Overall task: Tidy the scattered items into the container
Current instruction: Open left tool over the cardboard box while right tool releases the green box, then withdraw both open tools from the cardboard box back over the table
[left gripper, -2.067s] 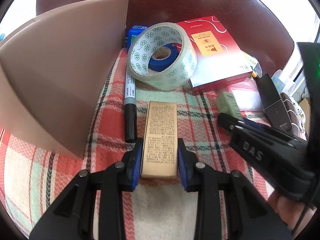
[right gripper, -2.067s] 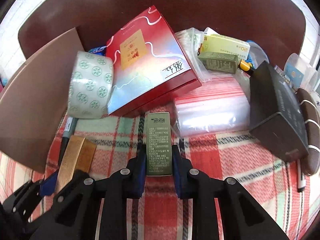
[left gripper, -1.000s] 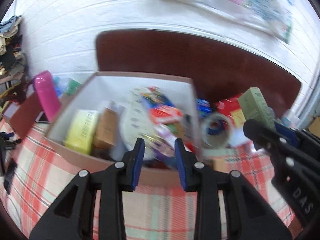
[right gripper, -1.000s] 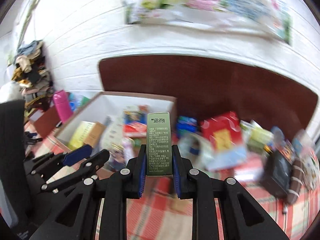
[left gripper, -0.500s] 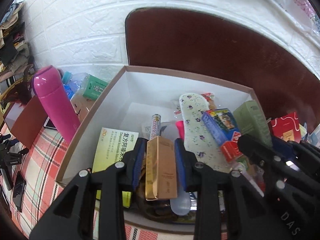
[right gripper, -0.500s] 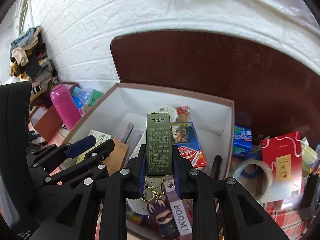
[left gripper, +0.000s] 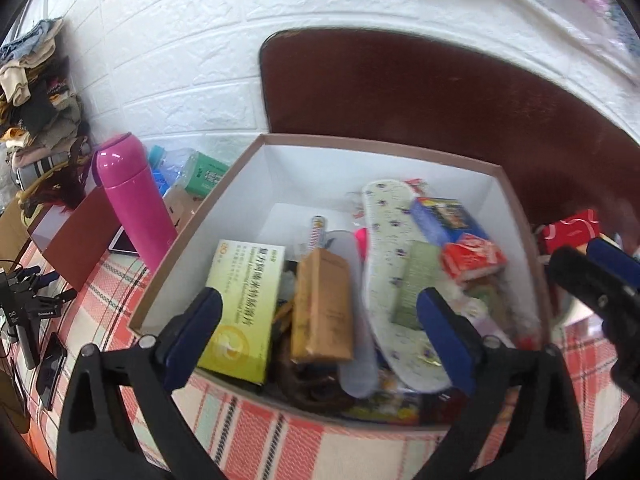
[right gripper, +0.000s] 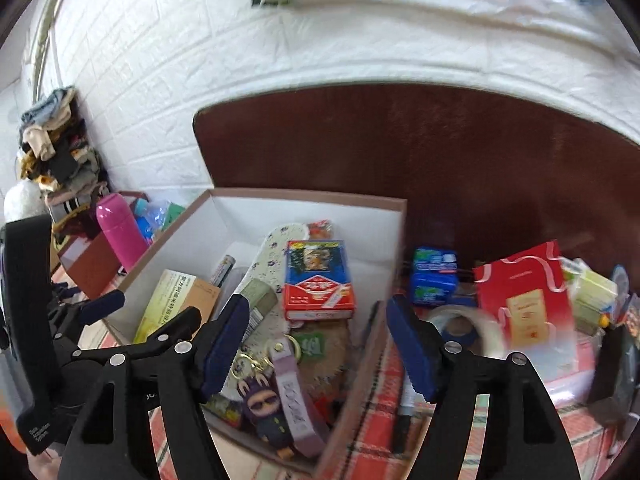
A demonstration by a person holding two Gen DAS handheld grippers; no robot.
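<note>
Left gripper (left gripper: 318, 320): jaws spread wide, holding nothing, poised above the near edge of the box (left gripper: 192, 236). Directly between and ahead of its fingers lies the gold carton (left gripper: 322, 308), resting free among the box contents, its long axis pointing away from the gripper. Just left of the carton, under the left finger, lies a yellow-green medicine pack (left gripper: 242, 304). Right of the carton lies a floral insole (left gripper: 390, 280), and on it, just ahead of the right finger, the olive carton (left gripper: 414, 286) lies tilted. Further right in the box are a blue card pack (left gripper: 446, 220) and a red packet (left gripper: 472, 258). Left of the box, outside it, a pink flask (left gripper: 134, 196) stands upright on the plaid cloth (left gripper: 248, 436).

Right gripper (right gripper: 314, 346): jaws likewise spread wide and empty, poised over the box's near right corner (right gripper: 352, 408). The olive carton (right gripper: 258, 300) lies just ahead of the left finger, touching the insole (right gripper: 276, 248). Between the fingers show the blue card pack (right gripper: 318, 276) and, nearer, a keyring charm (right gripper: 266, 404). Beyond the right finger, outside the box on the cloth, are a tape roll (right gripper: 466, 330), a red gift box (right gripper: 526, 300), a blue pack (right gripper: 434, 276) and a marker (right gripper: 404, 412); these are blurred. The left gripper (right gripper: 100, 304) appears at the far left of this view.
</note>
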